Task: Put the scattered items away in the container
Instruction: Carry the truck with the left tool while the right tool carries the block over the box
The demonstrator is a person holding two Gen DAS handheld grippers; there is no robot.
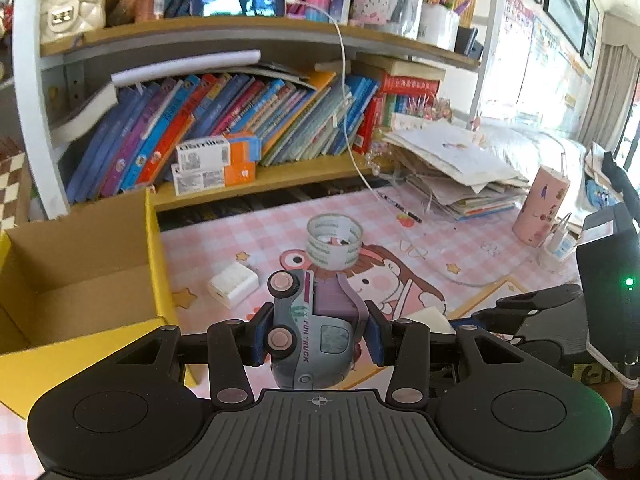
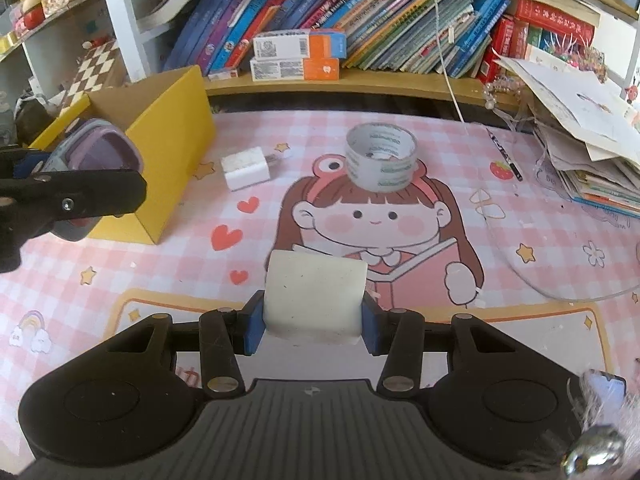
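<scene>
transport step in hand: the grey plastic toy truck (image 1: pixel 310 332) is clamped in the left gripper (image 1: pixel 316 338), just right of the yellow cardboard box (image 1: pixel 80 276). the white rectangular block (image 2: pixel 314 300) is clamped in the right gripper (image 2: pixel 312 326), further right. next, each is to be carried over the box and released.

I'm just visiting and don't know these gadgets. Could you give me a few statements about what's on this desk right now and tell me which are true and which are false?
1. The left gripper is clamped on a toy truck. True.
2. The right gripper is empty. False: it holds a white block between its blue pads.
3. The roll of tape already lies in the yellow box. False: it stands on the pink desk mat.
4. A white charger plug lies on the mat between the box and the tape. True.
5. The box lies right of the tape. False: it lies to its left.
</scene>
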